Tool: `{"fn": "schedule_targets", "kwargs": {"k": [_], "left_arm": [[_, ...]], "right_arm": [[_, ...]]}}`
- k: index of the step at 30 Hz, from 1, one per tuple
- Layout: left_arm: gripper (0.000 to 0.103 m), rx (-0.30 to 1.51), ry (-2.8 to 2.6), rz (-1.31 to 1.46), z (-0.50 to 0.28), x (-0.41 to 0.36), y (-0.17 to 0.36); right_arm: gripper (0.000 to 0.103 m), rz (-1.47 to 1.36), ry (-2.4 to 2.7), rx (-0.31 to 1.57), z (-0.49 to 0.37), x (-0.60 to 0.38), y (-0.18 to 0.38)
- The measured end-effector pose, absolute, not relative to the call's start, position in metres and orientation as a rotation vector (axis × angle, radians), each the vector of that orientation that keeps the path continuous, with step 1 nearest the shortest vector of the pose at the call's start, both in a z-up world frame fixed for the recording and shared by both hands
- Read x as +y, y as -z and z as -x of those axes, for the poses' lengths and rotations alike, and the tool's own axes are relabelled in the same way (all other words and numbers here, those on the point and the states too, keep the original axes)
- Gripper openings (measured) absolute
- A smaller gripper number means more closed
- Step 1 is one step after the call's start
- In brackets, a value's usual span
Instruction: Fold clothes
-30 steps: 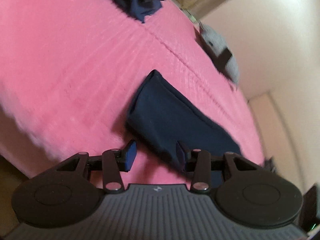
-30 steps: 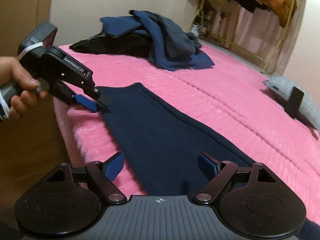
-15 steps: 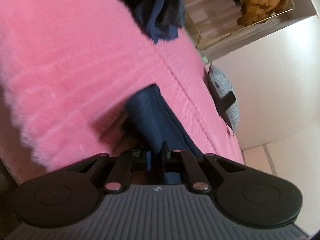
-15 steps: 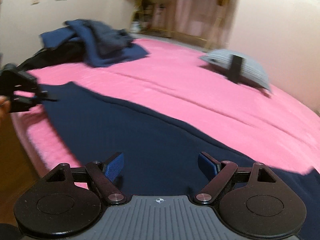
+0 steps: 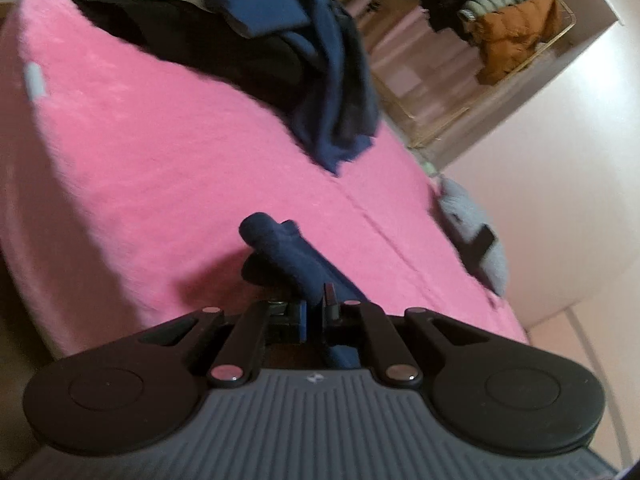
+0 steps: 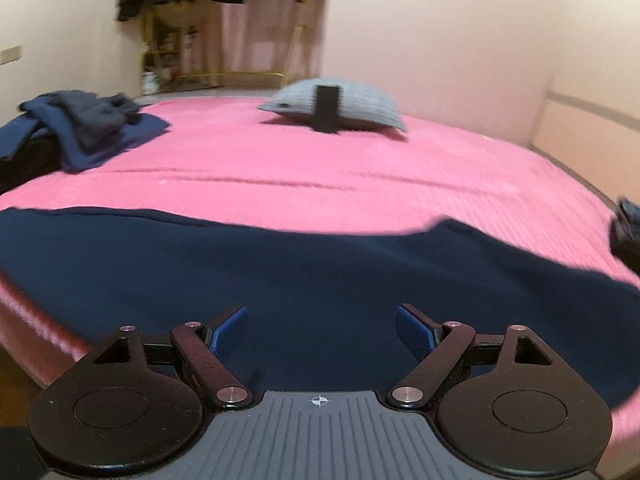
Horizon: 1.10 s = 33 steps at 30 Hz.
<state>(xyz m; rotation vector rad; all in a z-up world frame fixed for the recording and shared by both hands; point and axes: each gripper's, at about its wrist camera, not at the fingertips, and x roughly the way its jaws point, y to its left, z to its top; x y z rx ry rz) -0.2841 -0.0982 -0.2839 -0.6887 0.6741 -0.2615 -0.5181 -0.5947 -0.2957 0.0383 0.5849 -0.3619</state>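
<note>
Left gripper [image 5: 316, 312] clamped on navy garment [image 5: 288, 256] edge; right gripper [image 6: 320, 332] wide apart, empty (garment below); pillow [image 6: 352, 106] at 12 o'clock.

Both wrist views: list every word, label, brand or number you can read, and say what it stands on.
No readable text in either view.
Left hand-held gripper: a small pale emblem on its grey body, no letters.
Right hand-held gripper: a crosshair mark on its body, no letters.
Pink blanket: a small grey tag at its edge, too blurred to read.

Bare pink bed [image 6: 320, 168] beyond garment [image 6: 320, 264]
</note>
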Motion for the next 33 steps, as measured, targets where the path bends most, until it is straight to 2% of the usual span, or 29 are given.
{"fn": "schedule_targets", "kwargs": {"k": [3,7,10,13,15,17,18,20,21,23,27,33], "left_arm": [[0.004,0.652,0.270,0.612,0.287,-0.106,0.270],[0.004,0.509,0.377,0.291,0.302,-0.162,0.207],[0.004,0.390,0.543,-0.008,0.330,-0.240,0.161],[0.004,0.253,0.731,-0.269,0.381,-0.334,0.139],[0.005,0.201,0.858,-0.380,0.417,-0.391,0.145],[0.011,0.192,0.953,-0.484,0.448,-0.450,0.172],[0.018,0.263,1.018,-0.508,0.455,-0.471,0.188],[0.020,0.435,1.154,-0.544,0.466,-0.508,0.220],[0.023,0.501,1.207,-0.535,0.469,-0.515,0.229],[0.033,0.513,1.226,-0.548,0.470,-0.510,0.236],[0.038,0.531,1.153,-0.493,0.447,-0.467,0.232],[0.040,0.596,0.935,-0.438,0.382,-0.404,0.233]], "right_arm": [[0.084,-0.092,0.395,0.587,0.529,-0.603,0.299],[0.084,-0.133,0.435,0.563,0.546,-0.612,0.298],[0.084,-0.160,0.478,0.537,0.563,-0.621,0.297],[0.084,-0.191,0.528,0.512,0.583,-0.630,0.296],[0.084,-0.206,0.562,0.501,0.599,-0.636,0.296],[0.084,-0.219,0.596,0.494,0.615,-0.642,0.296],[0.084,-0.227,0.611,0.496,0.622,-0.645,0.297],[0.084,-0.243,0.642,0.501,0.637,-0.651,0.299],[0.084,-0.251,0.654,0.502,0.642,-0.654,0.300],[0.084,-0.267,0.661,0.500,0.647,-0.657,0.301],[0.084,-0.385,0.550,0.461,0.637,-0.654,0.299],[0.083,-0.677,0.330,0.418,0.590,-0.653,0.302]]}}
